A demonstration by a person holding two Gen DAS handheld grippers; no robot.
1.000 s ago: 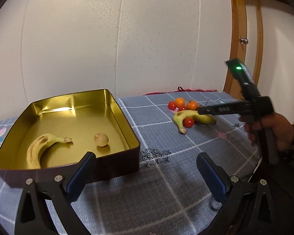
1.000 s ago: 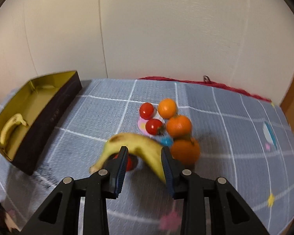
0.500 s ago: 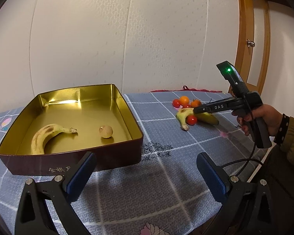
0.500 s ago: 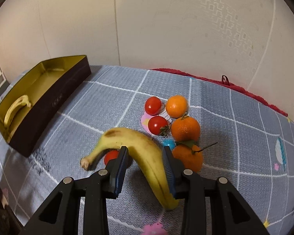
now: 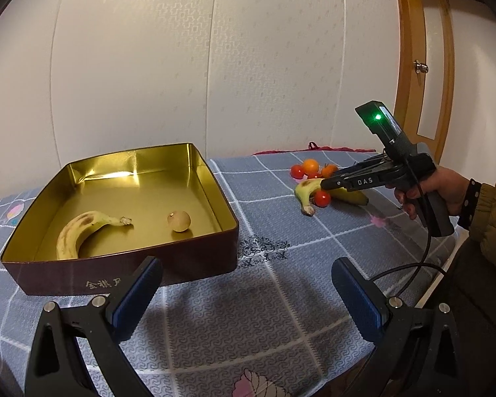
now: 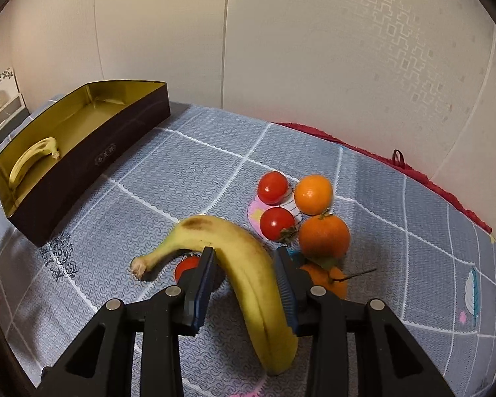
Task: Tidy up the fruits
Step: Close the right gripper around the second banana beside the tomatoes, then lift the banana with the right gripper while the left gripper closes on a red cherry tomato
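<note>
A spotted yellow banana lies lengthwise between the pads of my right gripper, which is shut on it; its stem end sits at or just above the cloth. Beside it are three red tomatoes and three oranges. One tomato is partly hidden behind the left finger. The gold-lined tin on the left holds another banana and a small pale round fruit. My left gripper hovers open in front of the tin's near wall, holding nothing.
A person's hand holds the right gripper, with a black cable hanging near the table's right edge. A red cloth runs along the table's back edge at the wall. A wooden door frame stands at right.
The right gripper has tilted downward over the banana, which now runs further back between its fingers. The left gripper has pulled back and risen, showing more of the tin.
</note>
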